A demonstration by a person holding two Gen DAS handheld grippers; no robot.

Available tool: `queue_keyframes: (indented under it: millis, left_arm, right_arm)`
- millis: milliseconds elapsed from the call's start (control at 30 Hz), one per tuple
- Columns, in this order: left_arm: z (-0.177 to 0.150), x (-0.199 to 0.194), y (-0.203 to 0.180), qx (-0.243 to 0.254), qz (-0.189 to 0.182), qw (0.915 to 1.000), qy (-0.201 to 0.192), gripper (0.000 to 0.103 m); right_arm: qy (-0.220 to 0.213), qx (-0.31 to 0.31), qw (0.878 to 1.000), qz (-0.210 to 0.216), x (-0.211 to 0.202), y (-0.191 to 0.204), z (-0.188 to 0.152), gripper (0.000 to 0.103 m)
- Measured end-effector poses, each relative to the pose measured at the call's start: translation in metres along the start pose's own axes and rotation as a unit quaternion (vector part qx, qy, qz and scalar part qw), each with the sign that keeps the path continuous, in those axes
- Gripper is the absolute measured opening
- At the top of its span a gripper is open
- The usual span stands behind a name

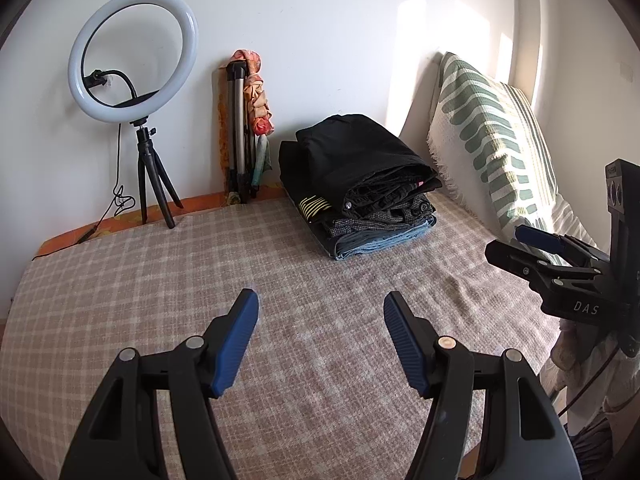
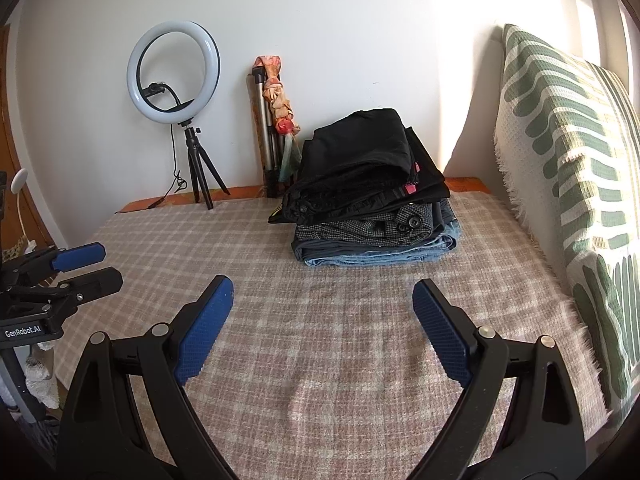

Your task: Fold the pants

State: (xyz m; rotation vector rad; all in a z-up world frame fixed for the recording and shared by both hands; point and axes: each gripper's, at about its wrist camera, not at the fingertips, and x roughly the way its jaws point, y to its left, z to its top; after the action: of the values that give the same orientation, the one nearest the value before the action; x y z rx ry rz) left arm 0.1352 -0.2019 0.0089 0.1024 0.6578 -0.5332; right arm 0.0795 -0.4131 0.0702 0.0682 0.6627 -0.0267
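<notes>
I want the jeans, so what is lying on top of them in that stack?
On the jeans lies a grey houndstooth garment, then black clothes on top. Anything between those layers is covered.

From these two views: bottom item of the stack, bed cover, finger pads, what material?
Bottom item: likely denim, faded blue with stitched seams. Bed cover: soft woven cloth, matte beige-white check, slightly fuzzy. Finger pads: blue, finely ribbed, probably rubber or soft plastic on black plastic-looking fingers.
</notes>
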Motion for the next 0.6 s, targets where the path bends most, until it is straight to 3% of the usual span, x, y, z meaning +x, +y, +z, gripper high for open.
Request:
queue_keyframes:
  millis: [600]
  left_arm:
    - [-0.019, -0.001, 0.004, 0.005, 0.014, 0.9998, 0.011, 0.063]
  right_arm:
    - [0.015, -0.018, 1.000, -0.007, 0.008, 0.005, -0.012, 0.093]
